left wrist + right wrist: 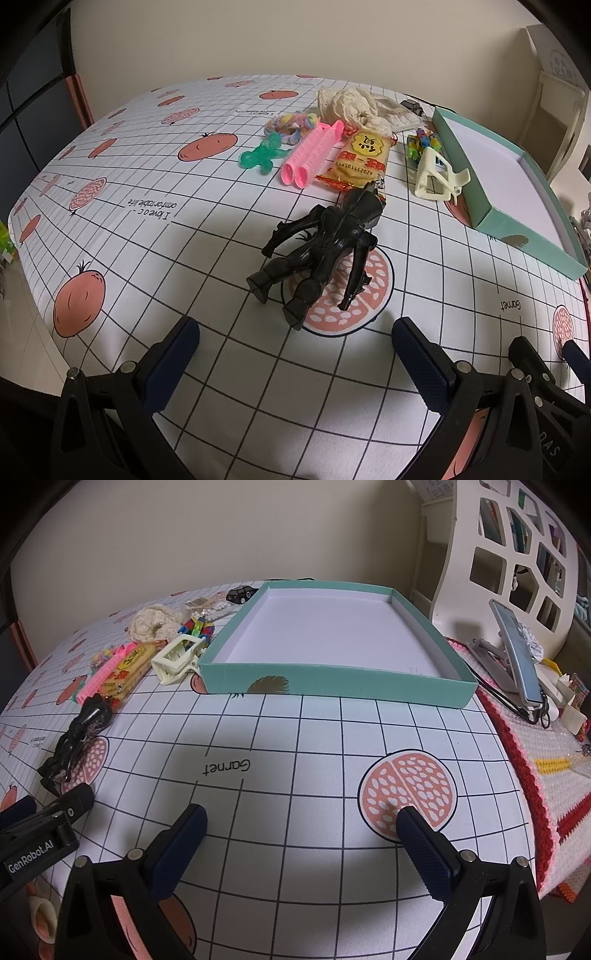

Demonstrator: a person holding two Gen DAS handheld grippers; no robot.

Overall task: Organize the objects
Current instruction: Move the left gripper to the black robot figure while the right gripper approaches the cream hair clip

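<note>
Beige walls close off the far side of my view, and below them a table [295,738] wears a white grid-pattern cloth printed with orange tomatoes and pomegranate halves. I take the teal shallow box [332,686] as my landmark: it sits on the far right part of the cloth, open and white inside. Just left of the box lie a cream hair claw clip [436,177], a small multicoloured toy [423,142], a yellow snack packet [360,160], pink hair rollers [306,158], a green translucent figure [264,155] and a crocheted cream piece [347,101]. Nearer to me than the box, and left of it, a black action figure [325,251] lies on a pomegranate print. Right of the box a phone [517,653] leans on a stand before a white cut-out shelf [517,546]. My left hand-held gripper [295,354] hovers with fingers apart before the figure; my right hand-held gripper [303,834] is spread too, holding nothing.
</note>
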